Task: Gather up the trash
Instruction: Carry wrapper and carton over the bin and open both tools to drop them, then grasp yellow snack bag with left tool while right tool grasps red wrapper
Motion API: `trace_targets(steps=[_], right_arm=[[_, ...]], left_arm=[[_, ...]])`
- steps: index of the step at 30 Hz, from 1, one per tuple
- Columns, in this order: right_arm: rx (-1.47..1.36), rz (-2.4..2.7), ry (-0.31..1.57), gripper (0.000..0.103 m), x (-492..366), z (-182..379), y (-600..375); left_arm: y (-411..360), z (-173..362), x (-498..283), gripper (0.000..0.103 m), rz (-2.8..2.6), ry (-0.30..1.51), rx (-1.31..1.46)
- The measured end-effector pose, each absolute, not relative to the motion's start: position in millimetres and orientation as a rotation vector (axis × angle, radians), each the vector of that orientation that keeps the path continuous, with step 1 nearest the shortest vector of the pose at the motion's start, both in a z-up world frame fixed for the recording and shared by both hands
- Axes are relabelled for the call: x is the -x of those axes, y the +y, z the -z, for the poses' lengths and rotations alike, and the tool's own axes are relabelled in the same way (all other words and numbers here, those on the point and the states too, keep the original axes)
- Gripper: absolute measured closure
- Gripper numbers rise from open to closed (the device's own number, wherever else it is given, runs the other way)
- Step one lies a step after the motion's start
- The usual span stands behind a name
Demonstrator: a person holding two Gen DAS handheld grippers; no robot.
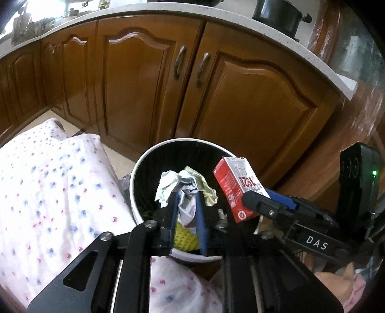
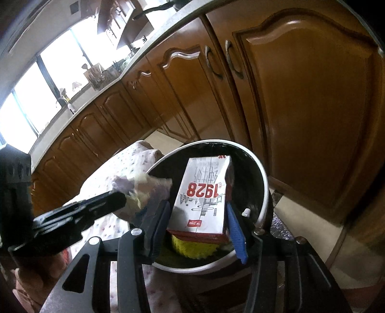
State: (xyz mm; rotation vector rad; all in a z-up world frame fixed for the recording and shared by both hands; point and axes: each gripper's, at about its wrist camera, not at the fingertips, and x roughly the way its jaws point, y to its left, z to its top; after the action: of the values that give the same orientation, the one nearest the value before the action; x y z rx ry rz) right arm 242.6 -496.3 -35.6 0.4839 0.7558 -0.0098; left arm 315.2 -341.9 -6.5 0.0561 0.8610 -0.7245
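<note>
A round trash bin with a white rim (image 1: 134, 173) and a black liner stands on the floor below both grippers. My left gripper (image 1: 187, 195) hangs over its opening, shut on a crumpled white and pale yellow paper wad (image 1: 168, 185). From the right, my right gripper (image 1: 259, 195) reaches in, shut on a red and white carton (image 1: 234, 183) printed "1928". In the right wrist view the carton (image 2: 202, 192) sits between the fingers of my right gripper (image 2: 197, 204), over the bin rim (image 2: 264, 190). The left gripper (image 2: 125, 199) holds the wad (image 2: 149, 190) beside it. A yellow knobbly thing (image 2: 192, 248) lies in the bin.
A white cloth with small blue and pink flowers (image 1: 48, 180) covers something bulky left of the bin. Brown wooden cabinet doors (image 1: 144, 84) stand close behind it, under a pale counter with a black pot (image 1: 276, 14). A person's hand (image 1: 336, 277) shows at the lower right.
</note>
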Motion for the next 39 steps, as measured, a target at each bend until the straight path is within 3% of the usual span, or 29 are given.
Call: trace_targets(steps=[4,7,9,11,12,19,39], right_arm=[[-0.516,0.014,0.746,0.042,-238,36,-501],[-0.528,0.013,0.726,0.042,-229,32,-500],[-0.535,0.005,0.712,0.035,-223,30,-497],[-0.548,-0.018,0.685,0.016,-215,26,-491],[-0.552,-0.025,0.667,0.015,-210,25,-487],[-0.583,-0.069,0.642,0.015,-188,29,-452],[-0.543,-0.289,0.713,0.015,-167,37,-326]], left_arm=[[-337,1,-308,0.056,0.717,0.831,-0.063],[-327,-2,-300,0.055,0.716,0.814,-0.048],[-317,-2,-296,0.054,0.709,0.817,-0.028],[-305,-1,-290,0.053,0.701,0.814,-0.009],[-298,-1,-286,0.051,0.692,0.811,-0.001],[-239,1,-254,0.045,0.623,0.778,0.042],[-72,6,-185,0.043,0.403,0.750,0.199]])
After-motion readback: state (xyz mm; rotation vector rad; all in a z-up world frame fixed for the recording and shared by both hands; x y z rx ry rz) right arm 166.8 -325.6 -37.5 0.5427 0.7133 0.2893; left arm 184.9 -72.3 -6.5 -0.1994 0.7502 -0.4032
